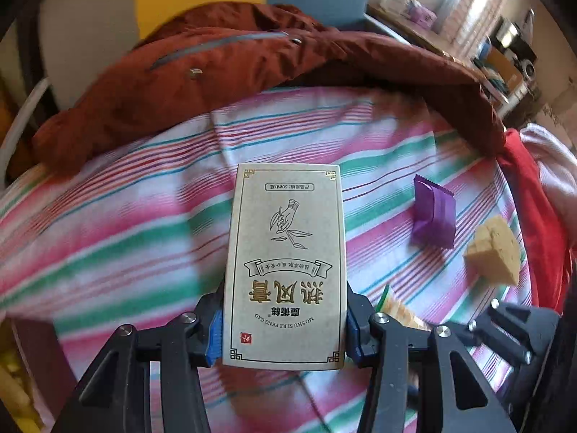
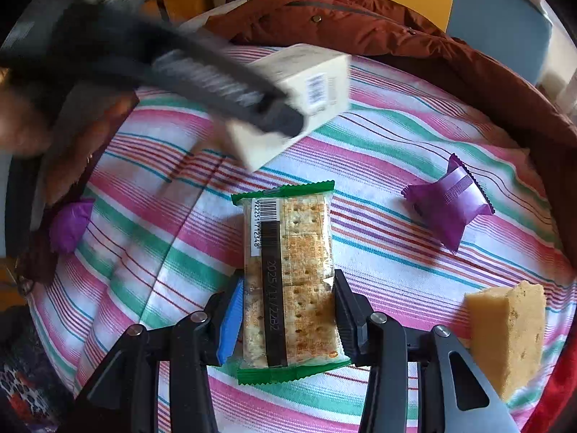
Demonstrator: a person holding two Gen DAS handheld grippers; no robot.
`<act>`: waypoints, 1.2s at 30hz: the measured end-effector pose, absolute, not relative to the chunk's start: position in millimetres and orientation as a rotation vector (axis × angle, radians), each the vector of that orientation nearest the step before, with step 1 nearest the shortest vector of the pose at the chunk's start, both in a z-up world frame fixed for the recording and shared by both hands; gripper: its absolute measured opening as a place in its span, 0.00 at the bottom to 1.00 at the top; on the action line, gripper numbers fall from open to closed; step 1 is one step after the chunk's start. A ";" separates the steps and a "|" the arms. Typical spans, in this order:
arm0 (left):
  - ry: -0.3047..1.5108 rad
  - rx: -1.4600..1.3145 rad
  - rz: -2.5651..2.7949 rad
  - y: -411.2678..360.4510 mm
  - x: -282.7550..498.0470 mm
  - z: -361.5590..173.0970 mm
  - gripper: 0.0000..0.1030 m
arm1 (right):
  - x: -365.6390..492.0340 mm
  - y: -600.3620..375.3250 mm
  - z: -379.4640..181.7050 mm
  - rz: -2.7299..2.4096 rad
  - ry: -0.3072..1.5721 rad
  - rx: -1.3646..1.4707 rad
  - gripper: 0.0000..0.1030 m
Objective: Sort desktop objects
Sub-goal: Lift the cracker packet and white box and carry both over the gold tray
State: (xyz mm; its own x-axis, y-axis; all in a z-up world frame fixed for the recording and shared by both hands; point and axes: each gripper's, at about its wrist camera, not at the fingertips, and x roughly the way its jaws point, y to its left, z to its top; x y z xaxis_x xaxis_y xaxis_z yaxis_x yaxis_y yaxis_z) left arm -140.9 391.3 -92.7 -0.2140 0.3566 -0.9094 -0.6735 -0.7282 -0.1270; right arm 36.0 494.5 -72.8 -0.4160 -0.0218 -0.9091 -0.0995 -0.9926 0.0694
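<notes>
The cream carton (image 1: 285, 267), printed with a hand-and-sprig drawing and gold characters, sits between the closed fingers of the left gripper (image 1: 285, 328), gripped at its lower end and held clear above the striped cloth (image 1: 126, 238); in the right wrist view the same carton appears lifted over the far left part of the cloth, blurred. The cracker packet (image 2: 288, 281), clear with green crimped ends, is between the fingers of the right gripper (image 2: 286, 310), which press its two long sides; whether it is off the cloth or resting on it I cannot tell. So both tools are loaded and, by my reading, the sorting is in mid-course: two things are picked, neither is set down in any place, and no bin or tray for them shows. Left on the cloth are a purple wrapped sweet (image 2: 450, 204) toward the far right edge, a tan sponge-like block (image 2: 512, 335) at the near right edge, well apart from it, and another purple wrapper (image 2: 70, 223) at the left edge. The cloth, striped pink, green and white, is rumpled and soft-looking, so things may tip when put down. A rust-brown jacket (image 1: 234, 68) lies heaped along the far edge, red fabric (image 1: 533, 195) at the right, and behind are yellow and blue panels and a cluttered shelf by a window
</notes>
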 end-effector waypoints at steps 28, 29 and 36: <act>0.247 -0.984 2.504 190.1 -44.8 12.3 0.50 | 10.1 433.3 -89.6 2.716 0.487 -1.575 0.44; 0.242 -0.991 2.509 185.3 -43.7 10.7 0.50 | 9.2 429.8 -90.8 2.714 0.472 -1.573 0.44; 0.250 -1.020 2.547 161.1 -32.3 -1.1 0.50 | 11.5 420.8 -91.0 2.708 0.464 -1.557 0.44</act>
